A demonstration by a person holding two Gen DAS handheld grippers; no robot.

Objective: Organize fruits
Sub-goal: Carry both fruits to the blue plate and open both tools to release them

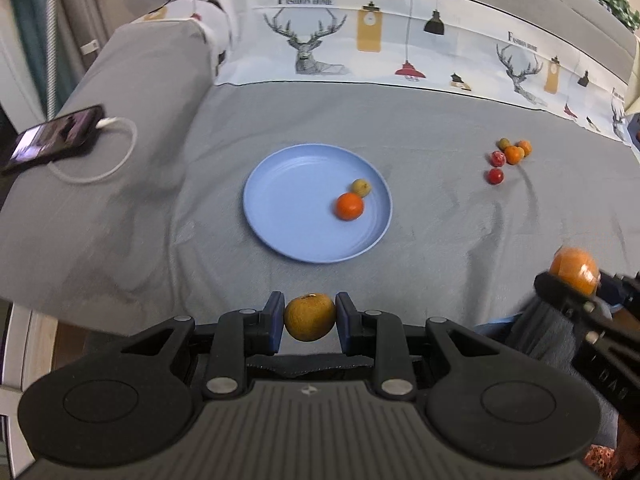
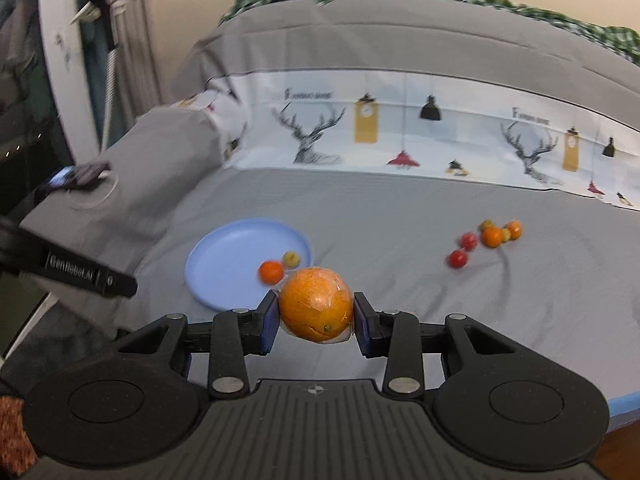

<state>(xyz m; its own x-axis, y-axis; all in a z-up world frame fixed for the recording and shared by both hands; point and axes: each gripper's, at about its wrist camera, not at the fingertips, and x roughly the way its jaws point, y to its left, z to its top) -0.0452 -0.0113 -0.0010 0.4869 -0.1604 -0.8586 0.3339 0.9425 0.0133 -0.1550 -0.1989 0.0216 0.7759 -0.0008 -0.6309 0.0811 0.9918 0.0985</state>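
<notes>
Left wrist view: the left tongs [image 1: 310, 316] are clenched on a small brownish-yellow round fruit [image 1: 310, 317], held above the grey bedsheet [image 1: 420, 128] just short of the round light-blue plastic plate [image 1: 280, 236]. On that plate sit a small orange mandarin [image 1: 349, 206] and, touching it, a small yellow-green fruit [image 1: 361, 187]. Well apart to the right lies a loose cluster of small red and orange fruits [image 1: 507, 158] on the sheet. A dark phone with a white cable [image 1: 52, 138] rests on the grey pillow at left. At the right edge the right tongs [image 1: 576, 280] grasp a plastic-wrapped orange [image 1: 576, 270].

Right wrist view: the right tongs [image 2: 316, 316] are clamped on the wrapped orange [image 2: 316, 304], in the air near the plate [image 2: 224, 264]. The cluster [image 2: 486, 240] lies off to the right.

Judging by this, the job is under way: two fruits are plated, two are carried and apparently headed for the plate, and about half a dozen remain on the bed.
</notes>
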